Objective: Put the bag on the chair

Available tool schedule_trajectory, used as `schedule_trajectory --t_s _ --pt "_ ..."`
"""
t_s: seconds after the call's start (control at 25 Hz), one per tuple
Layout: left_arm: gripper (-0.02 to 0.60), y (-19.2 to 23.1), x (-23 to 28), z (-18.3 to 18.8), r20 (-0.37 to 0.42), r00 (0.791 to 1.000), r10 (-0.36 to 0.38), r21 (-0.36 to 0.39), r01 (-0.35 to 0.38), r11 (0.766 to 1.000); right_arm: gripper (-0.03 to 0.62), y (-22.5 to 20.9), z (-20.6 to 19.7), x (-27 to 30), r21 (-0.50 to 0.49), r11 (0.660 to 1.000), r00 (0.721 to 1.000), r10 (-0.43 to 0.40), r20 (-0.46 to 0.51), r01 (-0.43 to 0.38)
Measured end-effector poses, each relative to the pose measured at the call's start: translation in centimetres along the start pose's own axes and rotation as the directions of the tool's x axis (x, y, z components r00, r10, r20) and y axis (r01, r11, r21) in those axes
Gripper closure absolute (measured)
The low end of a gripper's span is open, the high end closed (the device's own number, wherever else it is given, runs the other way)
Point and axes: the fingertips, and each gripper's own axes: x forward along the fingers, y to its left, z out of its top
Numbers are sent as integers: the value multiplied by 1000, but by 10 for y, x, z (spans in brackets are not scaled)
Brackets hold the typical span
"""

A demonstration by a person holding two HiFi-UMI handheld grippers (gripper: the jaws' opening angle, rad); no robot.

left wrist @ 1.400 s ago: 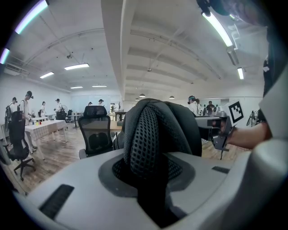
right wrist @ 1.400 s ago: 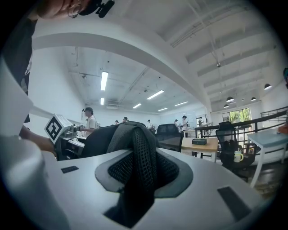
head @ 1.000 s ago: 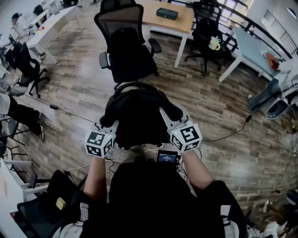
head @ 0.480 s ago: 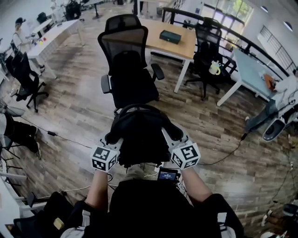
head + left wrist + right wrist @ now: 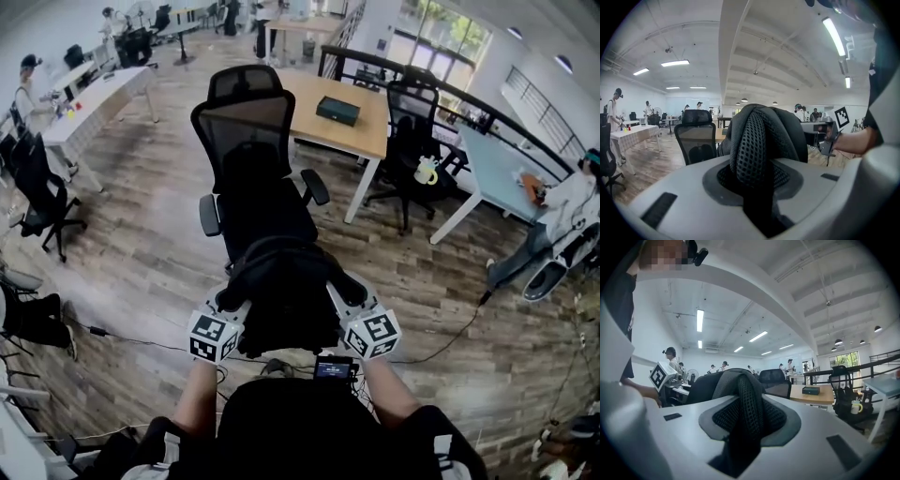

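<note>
A person stands on a wooden floor (image 5: 141,253) in an open office, carrying a black bag (image 5: 286,300) out in front, lifted clear of the ground between two hand-held tools. The left tool (image 5: 232,298) is partly closed, its jaws pinching a mesh-padded shoulder strap (image 5: 757,140) of the bag. The right tool (image 5: 340,295) is clamped the same way on the second strap (image 5: 746,404). The bag hangs just short of a black mesh-backed chair (image 5: 251,169). The chair's seat (image 5: 267,211) faces the carrier and lies directly beyond the bag. The bag is not on the chair yet.

To do this step well, I would carry the bag forward with both tools level, so it does not swing or twist. It should pass between the armrests (image 5: 209,214) and come down until the seat takes its weight, and only then should the jaws let go. The chair probably rolls, so a nudge could push it away. Setting the bag well back, near the backrest, should stop it sliding off the front edge.

The bag looks closed and none of its contents show. On the wooden table (image 5: 366,136) behind the chair lies a dark box (image 5: 337,110), lid shut, contents unseen.
</note>
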Motion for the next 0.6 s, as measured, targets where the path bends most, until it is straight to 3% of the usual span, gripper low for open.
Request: schedule_trajectory --t_s 0.6 --pt "466 78 62 25 12 1000 -25 18 25 1000 461 -43 11 88 -4 1000 999 -26 22 26"
